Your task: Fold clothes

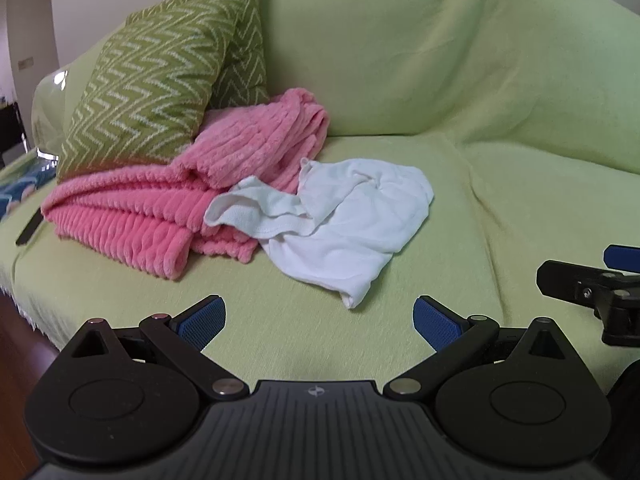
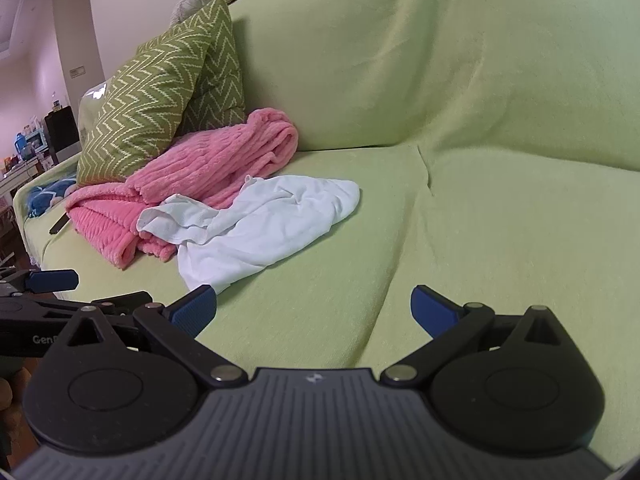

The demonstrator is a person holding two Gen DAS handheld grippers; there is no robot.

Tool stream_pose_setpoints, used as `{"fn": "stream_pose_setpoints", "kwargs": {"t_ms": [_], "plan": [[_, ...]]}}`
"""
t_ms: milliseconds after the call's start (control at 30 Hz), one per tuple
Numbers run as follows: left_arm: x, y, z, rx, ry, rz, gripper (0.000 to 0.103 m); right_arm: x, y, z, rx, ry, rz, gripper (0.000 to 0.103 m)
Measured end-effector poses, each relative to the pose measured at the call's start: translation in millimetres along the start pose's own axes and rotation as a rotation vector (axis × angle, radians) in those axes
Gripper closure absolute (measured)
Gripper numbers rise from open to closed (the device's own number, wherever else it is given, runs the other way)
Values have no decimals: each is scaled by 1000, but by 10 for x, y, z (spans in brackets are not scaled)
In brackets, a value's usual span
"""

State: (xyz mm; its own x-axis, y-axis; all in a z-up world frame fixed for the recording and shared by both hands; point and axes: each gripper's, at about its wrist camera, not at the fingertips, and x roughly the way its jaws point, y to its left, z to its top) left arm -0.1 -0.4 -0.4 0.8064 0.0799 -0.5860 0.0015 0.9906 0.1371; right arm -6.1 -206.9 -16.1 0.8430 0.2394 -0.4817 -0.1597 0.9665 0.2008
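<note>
Shirt [image 1: 344,224], white and crumpled, lies on the sofa [image 1: 460,80] seat ahead of both my hand-held grippers, its left edge draped up over a folded pink blanket [image 1: 160,208]. From my left hand-held gripper [image 1: 319,322], the garment sits just beyond the fingertips and slightly left of centre; its nearest corner reaches down toward the gap between the blue pads [image 1: 434,328]. This gripper's jaws stand wide apart, holding nothing. My right hand-held gripper [image 2: 314,312] is likewise spread open and empty, and from it the shirt lies ahead and to the left, its lowest fold close to the left fingertip, though I cannot tell whether the two touch. Each gripper shows in the other's view: the right one at the right edge of the left wrist camera, the left one at the left edge of the right wrist camera, both hovering over bare green sofa cover. Beyond the blanket, farther left, two green zigzag cushions [image 1: 148,80] lean against the sofa back, the front one resting on the blanket. A dark slim object [image 1: 29,227], too small for me to identify, lies on the seat left of the blanket. Part of a hand [image 2: 8,396] shows at the left edge of the right wrist view.
</note>
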Motion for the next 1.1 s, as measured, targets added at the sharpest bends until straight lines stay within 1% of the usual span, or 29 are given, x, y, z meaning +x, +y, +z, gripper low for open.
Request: {"fn": "stream_pose_setpoints", "kwargs": {"t_ms": [433, 1100], "plan": [[14, -88, -57, -7, 38, -49, 0, 10, -1, 23, 8, 14, 6, 1], [13, -116, -82, 6, 34, -60, 0, -19, -34, -2, 24, 5, 15, 1]]}}
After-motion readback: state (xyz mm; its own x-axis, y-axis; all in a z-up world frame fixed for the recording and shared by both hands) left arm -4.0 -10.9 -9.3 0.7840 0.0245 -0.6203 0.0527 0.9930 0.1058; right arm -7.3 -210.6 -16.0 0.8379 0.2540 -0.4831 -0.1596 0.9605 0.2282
